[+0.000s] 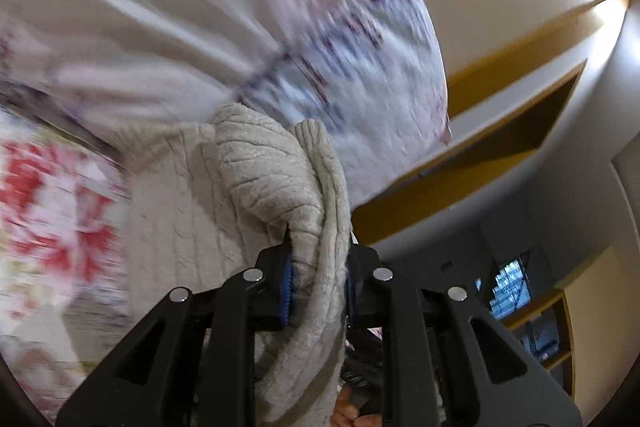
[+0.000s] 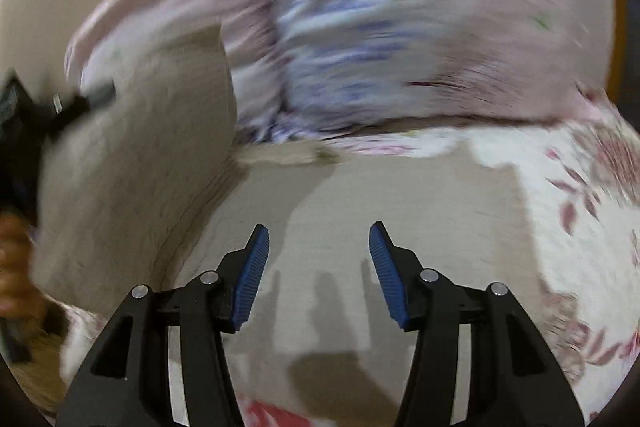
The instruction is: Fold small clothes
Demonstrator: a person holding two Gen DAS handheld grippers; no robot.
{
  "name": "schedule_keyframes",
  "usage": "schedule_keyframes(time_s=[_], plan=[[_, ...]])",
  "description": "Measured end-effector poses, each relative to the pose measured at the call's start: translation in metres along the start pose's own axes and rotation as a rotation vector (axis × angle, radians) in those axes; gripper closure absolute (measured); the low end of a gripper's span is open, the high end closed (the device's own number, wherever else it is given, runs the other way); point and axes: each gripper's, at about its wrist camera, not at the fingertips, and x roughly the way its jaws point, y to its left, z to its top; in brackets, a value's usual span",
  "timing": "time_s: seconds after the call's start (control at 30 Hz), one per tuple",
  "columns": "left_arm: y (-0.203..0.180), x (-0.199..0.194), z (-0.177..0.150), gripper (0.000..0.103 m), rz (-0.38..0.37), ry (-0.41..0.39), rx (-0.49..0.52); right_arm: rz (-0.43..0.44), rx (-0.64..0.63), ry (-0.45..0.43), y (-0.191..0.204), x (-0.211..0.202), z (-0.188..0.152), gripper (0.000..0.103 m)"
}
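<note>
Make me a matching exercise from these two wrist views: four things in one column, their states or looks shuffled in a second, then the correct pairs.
Things:
1. left gripper
2. right gripper
3. beige knit sweater
4. floral bedsheet

States:
A. open, nothing between its blue pads
B. white with red flowers, lying under the garment
C. ribbed, one part lifted, the rest spread flat
D. shut on bunched knit fabric

Pairs: 1-D, 2-A, 3-C, 4-B
</note>
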Motion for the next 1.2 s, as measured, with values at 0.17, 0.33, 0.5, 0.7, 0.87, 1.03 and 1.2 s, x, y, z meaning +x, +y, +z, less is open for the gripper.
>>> schedule_keyframes(time_s=[0.17,0.33,0.5,0.7,0.87,1.03,1.2], plan=[[-0.01,0.083,-0.04,0.083,-0.004,0.14,0.003,0.043,0.24,-0.022,-0.077,-0.024,-0.005,0.048],[-0.007,0.13,-0.069,0.075,-0.07,0.288,-0.039,0.13,0.414,0.006,-0.12,-0.03,-0.014,0.048],[-0.028,0.08,-0.052,0.035,-0.011,0.14,0.119,0.252,0.459,0.039,-0.129,-0.037,-0.01,0.048],[-0.012,0.041,-0.045,0.034,0.359,0.052,0.244,0.309,0.458,0.176,-0.122,-0.021,-0.003,0.048],[0.023,0.041,-0.046,0.034,0.47,0.099,0.215,0.294,0.462,0.301,-0.117,-0.001,-0.009,0.048],[0.041,0.047,-0.058,0.034,0.44,0.164,0.162,0.326,0.519,0.303,-0.123,0.02,-0.008,0.05],[0.049,0.052,-0.062,0.033,0.403,0.193,0.125,0.264,0.509,0.255,-0.126,0.04,0.009,0.079]])
